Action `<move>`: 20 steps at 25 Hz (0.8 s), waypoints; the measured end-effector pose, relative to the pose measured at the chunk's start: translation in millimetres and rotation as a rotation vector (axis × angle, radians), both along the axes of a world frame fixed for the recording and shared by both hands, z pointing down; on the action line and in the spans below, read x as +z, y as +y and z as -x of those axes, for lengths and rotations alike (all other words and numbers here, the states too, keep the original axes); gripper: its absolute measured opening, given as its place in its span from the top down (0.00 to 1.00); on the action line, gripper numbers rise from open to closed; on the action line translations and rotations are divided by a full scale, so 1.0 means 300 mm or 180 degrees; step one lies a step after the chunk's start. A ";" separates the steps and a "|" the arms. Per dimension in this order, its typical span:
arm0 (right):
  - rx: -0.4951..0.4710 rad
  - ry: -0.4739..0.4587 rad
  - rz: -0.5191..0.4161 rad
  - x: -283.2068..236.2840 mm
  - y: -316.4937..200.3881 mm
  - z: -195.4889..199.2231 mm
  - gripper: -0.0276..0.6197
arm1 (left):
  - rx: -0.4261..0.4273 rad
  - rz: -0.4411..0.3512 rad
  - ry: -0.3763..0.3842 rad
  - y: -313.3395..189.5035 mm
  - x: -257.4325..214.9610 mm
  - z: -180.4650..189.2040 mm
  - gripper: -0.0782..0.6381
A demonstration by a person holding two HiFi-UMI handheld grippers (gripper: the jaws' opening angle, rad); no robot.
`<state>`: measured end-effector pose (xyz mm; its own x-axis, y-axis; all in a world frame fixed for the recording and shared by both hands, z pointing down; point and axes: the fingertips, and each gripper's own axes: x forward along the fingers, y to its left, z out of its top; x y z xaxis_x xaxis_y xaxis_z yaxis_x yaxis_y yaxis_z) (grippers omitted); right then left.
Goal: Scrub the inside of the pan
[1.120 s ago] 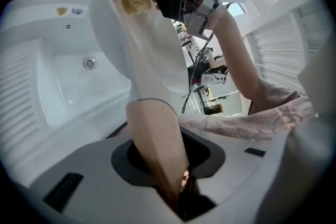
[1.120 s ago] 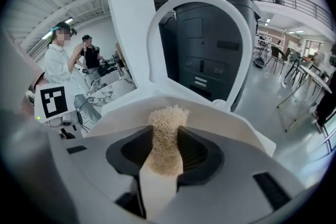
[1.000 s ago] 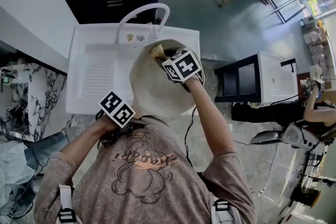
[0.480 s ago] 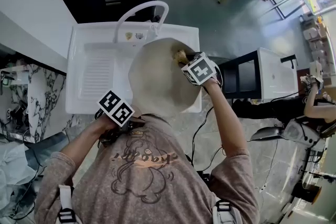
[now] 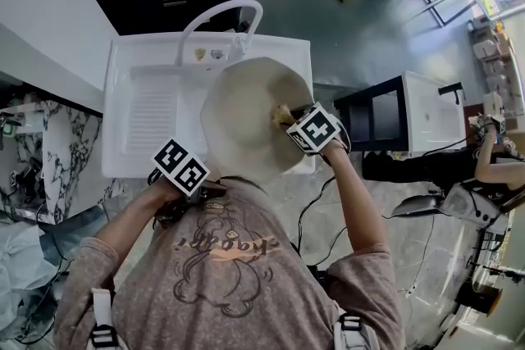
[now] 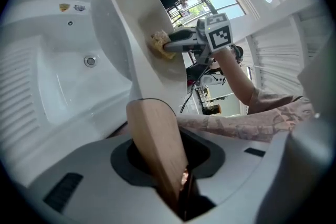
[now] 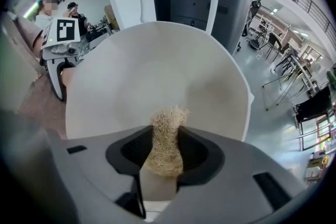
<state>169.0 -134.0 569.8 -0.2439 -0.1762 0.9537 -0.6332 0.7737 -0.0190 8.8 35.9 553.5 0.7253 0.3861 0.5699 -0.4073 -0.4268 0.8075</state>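
A cream-white pan (image 5: 246,115) is held tilted over the white sink (image 5: 139,115); its inside faces the right gripper (image 7: 163,86). My left gripper (image 5: 182,168) is shut on the pan's wooden handle (image 6: 157,144) at the sink's near edge. My right gripper (image 5: 289,120) is shut on a tan fibrous scrubber (image 7: 167,144), pressed against the pan's inner wall near its right rim (image 6: 161,44). In the left gripper view the right gripper (image 6: 184,42) shows with its marker cube.
A curved white faucet (image 5: 217,20) arches over the sink's far edge. The drainboard (image 5: 152,119) lies left of the pan. A black-and-white cabinet (image 5: 402,123) stands to the right. A marble counter (image 5: 61,143) sits at the left. Another person (image 5: 492,164) is at the far right.
The right gripper with the scrubber swept from the pan's far rim round to its right side, then down and inward. The left gripper and the handle stayed put.
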 end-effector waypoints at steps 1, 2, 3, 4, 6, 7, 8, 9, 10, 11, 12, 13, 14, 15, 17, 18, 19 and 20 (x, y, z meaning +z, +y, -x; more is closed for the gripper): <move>-0.0063 -0.0006 0.0052 0.004 0.028 0.009 0.71 | -0.0003 0.0002 0.0000 0.000 -0.001 -0.002 0.72; -0.0146 -0.0008 0.0100 0.007 0.057 0.021 0.71 | -0.0004 0.0006 -0.0001 0.000 -0.001 -0.004 0.72; -0.0235 -0.0003 0.0149 0.011 0.085 0.035 0.71 | -0.0005 0.0009 0.0000 0.001 -0.001 -0.004 0.72; -0.0323 0.0007 0.0196 0.016 0.113 0.051 0.71 | -0.0005 0.0011 0.0003 0.001 -0.001 -0.004 0.72; -0.0486 0.0035 0.0259 0.021 0.160 0.086 0.70 | -0.0010 0.0017 0.0008 -0.001 -0.001 -0.001 0.72; -0.0557 0.0032 0.0285 0.020 0.181 0.107 0.71 | -0.0016 0.0024 0.0011 -0.003 -0.001 -0.001 0.72; -0.0616 0.0004 0.0321 0.018 0.203 0.132 0.70 | -0.0021 0.0033 0.0016 -0.005 -0.001 -0.001 0.72; -0.0661 -0.0045 0.0368 0.016 0.227 0.159 0.70 | -0.0025 0.0043 0.0019 -0.007 -0.001 -0.003 0.72; -0.0701 -0.0101 0.0415 0.015 0.251 0.185 0.70 | -0.0027 0.0050 0.0020 -0.008 -0.001 -0.005 0.72; -0.0745 -0.0150 0.0446 0.014 0.271 0.209 0.70 | -0.0026 0.0054 0.0019 -0.009 -0.001 -0.007 0.72; -0.0797 -0.0190 0.0460 0.012 0.287 0.231 0.70 | -0.0022 0.0054 0.0019 -0.009 -0.002 -0.011 0.72; -0.0849 -0.0229 0.0464 0.008 0.300 0.251 0.70 | -0.0016 0.0051 0.0020 -0.009 -0.002 -0.014 0.72; -0.0894 -0.0282 0.0467 0.004 0.311 0.274 0.70 | -0.0008 0.0048 0.0019 -0.008 -0.002 -0.017 0.72; -0.0926 -0.0363 0.0473 -0.001 0.320 0.300 0.70 | 0.0001 0.0043 0.0015 -0.008 -0.002 -0.019 0.72; -0.0959 -0.0564 0.0468 -0.014 0.327 0.362 0.70 | 0.0021 0.0037 0.0003 -0.007 -0.002 -0.022 0.72; -0.0970 -0.0634 0.0443 -0.018 0.325 0.389 0.71 | 0.0030 0.0040 -0.0007 -0.005 -0.002 -0.023 0.72; -0.0983 -0.0675 0.0402 -0.019 0.317 0.413 0.71 | 0.0036 0.0046 -0.0014 -0.003 -0.001 -0.024 0.72; -0.0991 -0.0700 0.0356 -0.017 0.304 0.432 0.71 | 0.0039 0.0052 -0.0018 -0.002 0.000 -0.025 0.72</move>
<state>39.3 -42.8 564.7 -0.4700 0.0404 0.8818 -0.3401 0.9135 -0.2231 16.3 35.3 553.4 0.7173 0.4042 0.5676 -0.4068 -0.4185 0.8120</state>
